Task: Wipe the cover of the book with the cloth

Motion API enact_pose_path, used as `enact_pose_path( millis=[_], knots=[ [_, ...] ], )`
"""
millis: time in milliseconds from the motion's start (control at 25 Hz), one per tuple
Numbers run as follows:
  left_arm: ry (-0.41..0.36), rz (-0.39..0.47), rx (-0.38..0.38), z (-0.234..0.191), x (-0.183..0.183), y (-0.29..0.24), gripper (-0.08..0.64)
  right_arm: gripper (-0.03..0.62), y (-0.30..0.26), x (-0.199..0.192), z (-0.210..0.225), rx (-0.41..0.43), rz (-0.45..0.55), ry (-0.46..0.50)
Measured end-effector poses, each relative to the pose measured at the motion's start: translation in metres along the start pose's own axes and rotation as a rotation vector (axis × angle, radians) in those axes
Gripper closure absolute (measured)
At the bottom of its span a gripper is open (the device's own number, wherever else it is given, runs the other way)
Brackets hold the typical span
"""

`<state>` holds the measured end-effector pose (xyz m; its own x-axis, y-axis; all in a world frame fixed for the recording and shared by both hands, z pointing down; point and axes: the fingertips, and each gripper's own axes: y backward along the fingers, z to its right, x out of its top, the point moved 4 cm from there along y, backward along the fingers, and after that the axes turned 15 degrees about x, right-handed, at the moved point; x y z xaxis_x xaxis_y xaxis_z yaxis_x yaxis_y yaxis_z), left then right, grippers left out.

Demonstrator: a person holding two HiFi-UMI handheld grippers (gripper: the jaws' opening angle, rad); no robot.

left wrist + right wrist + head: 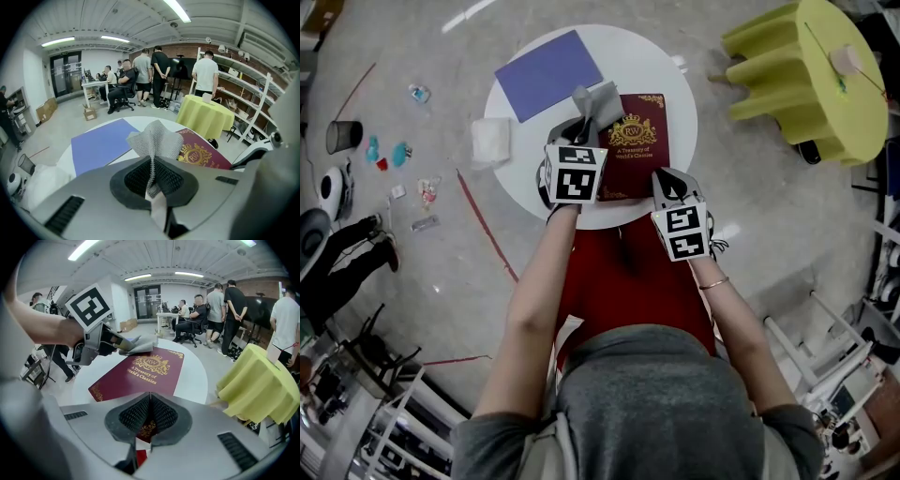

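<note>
Jaws of the left gripper (151,174) pinch the cloth (154,140) over the book's (140,373) far corner; right gripper (149,416) jaws clamp its near edge.

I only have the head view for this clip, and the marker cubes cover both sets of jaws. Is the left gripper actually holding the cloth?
Observer: Yes. The left gripper view shows the left gripper shut on the grey mesh cloth, which stands up out of the jaws.
Operator: And the right one, is it empty?
Observer: No. The right gripper is shut on the near edge of the book.
Operator: Is the cloth on the book?
Observer: In the right gripper view the cloth sits at the book's far left corner. I can't tell whether it presses down there.
</note>
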<state>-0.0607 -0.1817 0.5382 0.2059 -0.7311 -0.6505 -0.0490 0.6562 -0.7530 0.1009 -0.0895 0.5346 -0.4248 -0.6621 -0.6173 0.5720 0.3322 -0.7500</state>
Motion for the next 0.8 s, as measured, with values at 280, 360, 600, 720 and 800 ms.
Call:
enact_pose_path(
  millis=[280,360,600,720,800],
  knots=[
    [0.055,-0.009,0.037,-0.038,-0.017,0.015,0.536,0.563,0.0,-0.001,0.0,-0.034,0.003,-0.004],
    [0.08,0.007,0.026,-0.044,-0.016,0.025,0.537,0.563,0.003,0.001,0.0,-0.056,0.007,-0.012],
    [0.062,0.064,-0.064,-0.018,0.001,0.044,0.536,0.563,0.015,0.008,-0.003,-0.109,0.079,-0.078],
    [0.037,0.076,-0.111,0.009,0.007,0.051,0.537,0.563,0.021,0.007,-0.008,-0.099,0.133,-0.112],
    [0.01,0.078,-0.141,0.028,0.012,0.054,0.536,0.563,0.027,0.009,-0.011,-0.088,0.181,-0.134]
  ],
)
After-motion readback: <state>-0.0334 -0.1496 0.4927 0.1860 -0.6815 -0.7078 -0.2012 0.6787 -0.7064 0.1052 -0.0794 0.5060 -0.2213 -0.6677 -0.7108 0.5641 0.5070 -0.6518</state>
